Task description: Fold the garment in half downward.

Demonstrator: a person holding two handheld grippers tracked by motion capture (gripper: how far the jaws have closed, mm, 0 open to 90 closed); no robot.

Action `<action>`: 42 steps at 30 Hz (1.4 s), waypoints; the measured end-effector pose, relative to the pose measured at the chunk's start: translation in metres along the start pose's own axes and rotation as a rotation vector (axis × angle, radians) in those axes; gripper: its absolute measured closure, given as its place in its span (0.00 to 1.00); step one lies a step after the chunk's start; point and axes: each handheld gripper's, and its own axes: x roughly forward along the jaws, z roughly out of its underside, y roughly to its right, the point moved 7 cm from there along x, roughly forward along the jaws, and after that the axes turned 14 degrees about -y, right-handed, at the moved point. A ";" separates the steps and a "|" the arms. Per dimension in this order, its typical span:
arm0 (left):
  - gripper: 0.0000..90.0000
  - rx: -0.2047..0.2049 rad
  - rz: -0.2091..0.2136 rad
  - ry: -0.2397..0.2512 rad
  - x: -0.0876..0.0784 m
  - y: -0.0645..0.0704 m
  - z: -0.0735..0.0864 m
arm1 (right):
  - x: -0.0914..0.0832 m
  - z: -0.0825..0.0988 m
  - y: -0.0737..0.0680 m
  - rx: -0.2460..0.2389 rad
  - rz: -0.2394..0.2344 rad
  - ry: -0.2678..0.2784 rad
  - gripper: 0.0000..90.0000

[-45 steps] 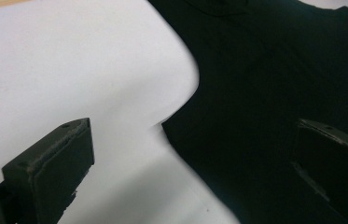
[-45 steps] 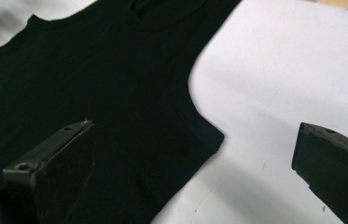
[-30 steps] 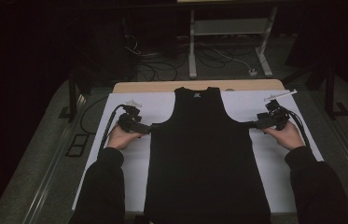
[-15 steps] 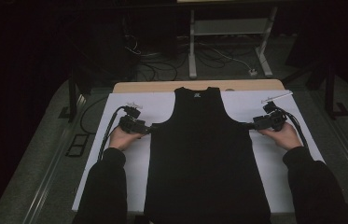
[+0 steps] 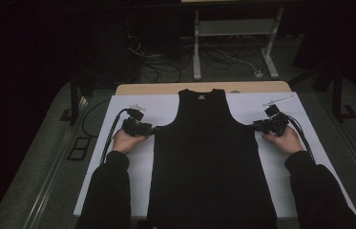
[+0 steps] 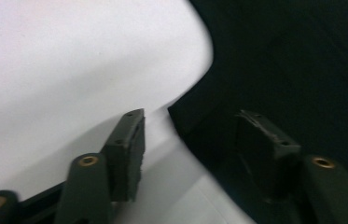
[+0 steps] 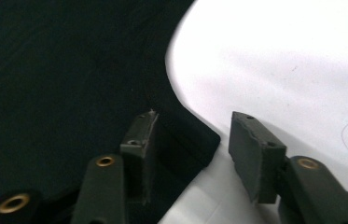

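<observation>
With the black tank top (image 5: 212, 157) lying flat down the middle of the white-covered desk (image 5: 128, 191), the left gripper (image 5: 152, 130) and right gripper (image 5: 256, 127) have been closing, half-shut jaws straddling each underarm corner, and could pinch only the top layer or push the cloth away.

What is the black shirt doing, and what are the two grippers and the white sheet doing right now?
Black tank top: spread flat, front up, neck away from the person.
Left gripper: half open, jaws just been closing, underarm corner of the top between them, pads not pressing.
Right gripper: half open, jaws just been closing astride the other underarm corner, not yet clamped.
White sheet: lying flat under the top.
</observation>
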 end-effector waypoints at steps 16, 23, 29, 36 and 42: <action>0.67 -0.013 -0.003 0.042 0.006 -0.001 -0.005 | 0.003 0.000 -0.001 -0.012 0.013 -0.003 0.88; 0.91 0.018 -0.060 0.052 0.009 0.005 -0.008 | 0.003 0.000 -0.001 0.009 -0.005 -0.007 0.91; 0.96 0.034 -0.072 0.062 0.002 0.011 -0.008 | 0.000 0.002 -0.002 0.058 -0.044 -0.025 0.92; 0.96 0.035 -0.056 0.072 -0.002 0.022 -0.005 | -0.008 0.002 -0.008 0.064 -0.071 0.007 0.93; 0.97 0.024 -0.040 0.078 -0.009 0.020 -0.003 | -0.012 0.004 -0.012 0.056 -0.071 0.017 0.93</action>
